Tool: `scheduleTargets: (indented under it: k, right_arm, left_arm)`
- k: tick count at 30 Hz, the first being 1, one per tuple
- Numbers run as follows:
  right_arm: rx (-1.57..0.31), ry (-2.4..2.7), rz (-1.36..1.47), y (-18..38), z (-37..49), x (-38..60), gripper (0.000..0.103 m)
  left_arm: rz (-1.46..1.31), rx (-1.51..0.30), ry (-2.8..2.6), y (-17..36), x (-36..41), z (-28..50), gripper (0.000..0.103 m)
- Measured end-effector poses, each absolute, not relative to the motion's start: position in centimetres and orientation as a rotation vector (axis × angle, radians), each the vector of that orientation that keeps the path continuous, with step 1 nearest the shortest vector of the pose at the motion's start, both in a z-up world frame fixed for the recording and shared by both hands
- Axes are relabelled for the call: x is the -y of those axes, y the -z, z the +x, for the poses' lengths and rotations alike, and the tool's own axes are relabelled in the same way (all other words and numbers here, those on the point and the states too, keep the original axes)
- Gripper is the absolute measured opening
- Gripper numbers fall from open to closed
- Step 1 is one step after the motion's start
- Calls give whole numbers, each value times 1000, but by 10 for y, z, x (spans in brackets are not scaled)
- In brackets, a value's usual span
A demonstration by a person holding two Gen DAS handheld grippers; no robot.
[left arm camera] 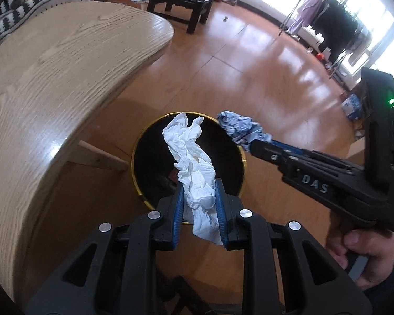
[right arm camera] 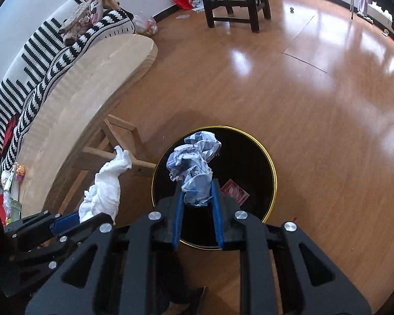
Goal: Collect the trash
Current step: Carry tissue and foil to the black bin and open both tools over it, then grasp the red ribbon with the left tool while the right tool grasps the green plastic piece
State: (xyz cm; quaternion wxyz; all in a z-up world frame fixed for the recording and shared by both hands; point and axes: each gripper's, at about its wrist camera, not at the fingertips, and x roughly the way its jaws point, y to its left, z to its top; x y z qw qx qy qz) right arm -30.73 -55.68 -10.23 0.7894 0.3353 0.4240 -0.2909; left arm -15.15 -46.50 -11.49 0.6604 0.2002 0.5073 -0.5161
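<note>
A round black bin with a gold rim [left arm camera: 136,147] [right arm camera: 271,162] stands on the floor beside the table. My left gripper [left arm camera: 199,183] is shut on a crumpled white tissue [left arm camera: 190,157], which hangs over the bin's mouth. My right gripper [right arm camera: 196,185] is shut on a crumpled blue-and-white paper [right arm camera: 194,162], also above the bin. The left wrist view shows the right gripper [left arm camera: 249,145] coming in from the right with the blue paper [left arm camera: 239,127] at the bin's far rim. In the right wrist view the left gripper [right arm camera: 77,216] holds the white tissue [right arm camera: 105,189] left of the bin. A red scrap [right arm camera: 235,190] lies inside the bin.
A light wooden table [left arm camera: 52,78] [right arm camera: 73,99] curves along the left, its legs [right arm camera: 113,152] close to the bin. A striped sofa [right arm camera: 39,52] lies behind it. A black chair [right arm camera: 236,2] stands far back. A hand [left arm camera: 365,252] grips the right tool. Glossy wooden floor [right arm camera: 315,92] stretches to the right.
</note>
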Motion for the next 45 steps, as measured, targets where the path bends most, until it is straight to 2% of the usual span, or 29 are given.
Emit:
scheduleTargets:
  k: [10, 12, 14, 16, 21, 27, 30, 36, 42, 45]
  right_arm:
    - [-885, 644, 706, 91, -303, 563, 22]
    - [-884, 658, 696, 89, -304, 565, 35]
    - [-878, 667, 687, 87, -305, 565, 46]
    - [-869, 668, 691, 86, -307, 566, 54]
    - [-870, 673, 683, 82, -306, 565, 64]
    - [-855, 626, 616, 53, -280, 549, 70]
    - [-828, 562, 542, 26, -247, 522, 73]
    - [-789, 305, 381, -23, -148, 426, 73]
    - [-810, 12, 251, -41, -53, 303, 73]
    - [-821, -105, 245, -45, -20, 257, 73]
  left_arm:
    - [450, -1148, 1142, 120, 478, -147, 25]
    - [457, -1130, 1129, 116, 477, -147, 35]
    - [456, -1126, 1128, 115, 478, -149, 59]
    - [448, -1115, 1126, 113, 479, -150, 67]
    - [416, -1110, 1108, 107, 474, -146, 71]
    - [201, -1132, 1115, 67, 434, -114, 72]
    - [95, -1096, 1078, 31, 387, -79, 76]
    - [30, -881, 769, -33, 220, -1, 84]
    - [124, -773, 431, -45, 65, 41, 86]
    - [172, -751, 330, -45, 20, 57, 86]
